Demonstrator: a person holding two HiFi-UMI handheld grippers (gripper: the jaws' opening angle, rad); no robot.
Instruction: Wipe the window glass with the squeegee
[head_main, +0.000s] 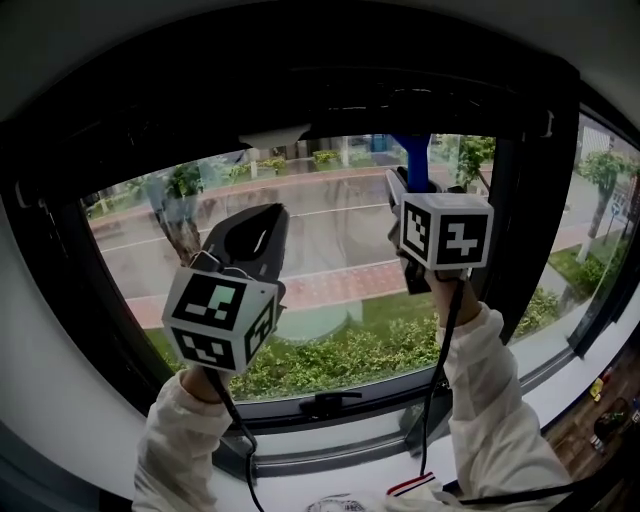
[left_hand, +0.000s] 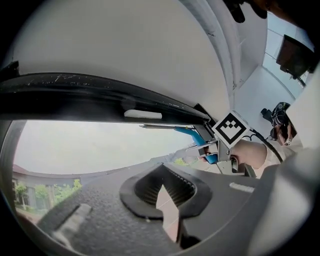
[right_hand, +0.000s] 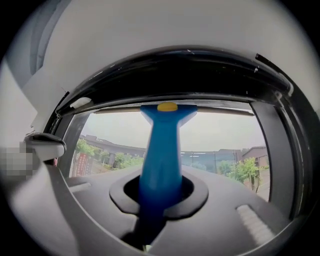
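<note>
Blue plastic squeegee (right_hand: 161, 150) had a yellow round spot (right_hand: 167, 106) at its 12 o'clock end. Right gripper (right_hand: 159, 192) was dark grey, matte; left gripper (left_hand: 162, 192) was dark grey, grainy. White left marker cube (head_main: 222, 318) and white right marker cube (head_main: 446, 232) bore black square patterns. Black window frame (head_main: 300, 90) sat at 12 o'clock in head view, white fabric sleeves (head_main: 180, 440) at 6 o'clock. Outside were a green hedge (head_main: 340, 360), a reddish paved strip (head_main: 330, 285) and a grey road (head_main: 330, 235).
</note>
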